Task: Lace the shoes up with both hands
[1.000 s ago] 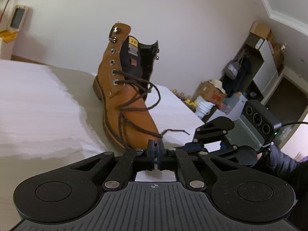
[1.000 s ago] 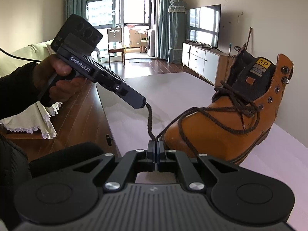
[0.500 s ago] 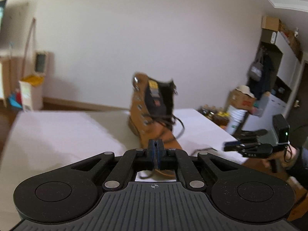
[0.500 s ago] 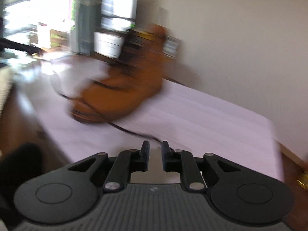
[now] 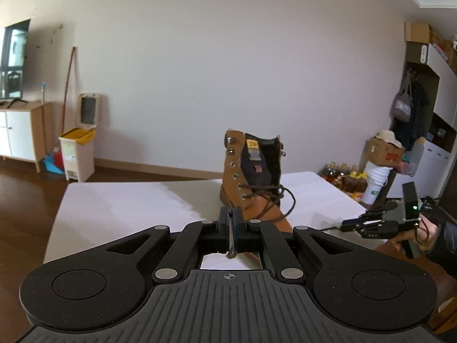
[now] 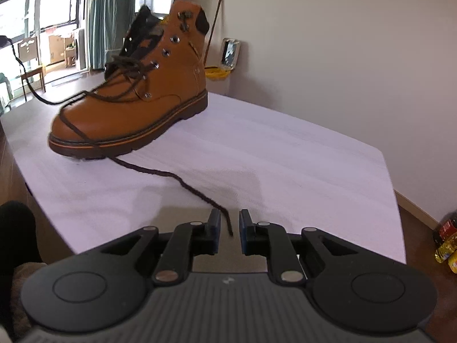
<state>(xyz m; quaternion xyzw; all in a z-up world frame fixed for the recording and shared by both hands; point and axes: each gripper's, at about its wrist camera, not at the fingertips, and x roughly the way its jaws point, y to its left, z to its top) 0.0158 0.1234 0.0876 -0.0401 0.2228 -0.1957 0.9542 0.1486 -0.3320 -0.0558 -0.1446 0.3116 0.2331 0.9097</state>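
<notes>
A tan high-top boot (image 5: 251, 177) (image 6: 128, 85) stands upright on the white table (image 6: 285, 165), its dark brown lace threaded through the lower eyelets only. My left gripper (image 5: 230, 217) is shut on one lace end; its tip (image 5: 230, 253) pokes out below the pads. The other lace end (image 6: 177, 177) lies slack on the table, trailing from the toe to a spot between the pads of my right gripper (image 6: 229, 223). That gripper is open by a narrow gap and its pads do not press the lace. In the left wrist view a hand holds the right gripper (image 5: 351, 224) at the right.
The table's near edge and right corner (image 6: 382, 154) lie close to my right gripper. On the floor stand a bin with a yellow liner (image 5: 77, 154), a white cabinet (image 5: 17, 128), boxes (image 5: 382, 154) and oil bottles (image 6: 445, 243). A chair (image 6: 31, 68) stands far left.
My right gripper let go of its lace end, opened and swung round to the boot's side. My left gripper rose and drew back from the boot, still shut on its lace.
</notes>
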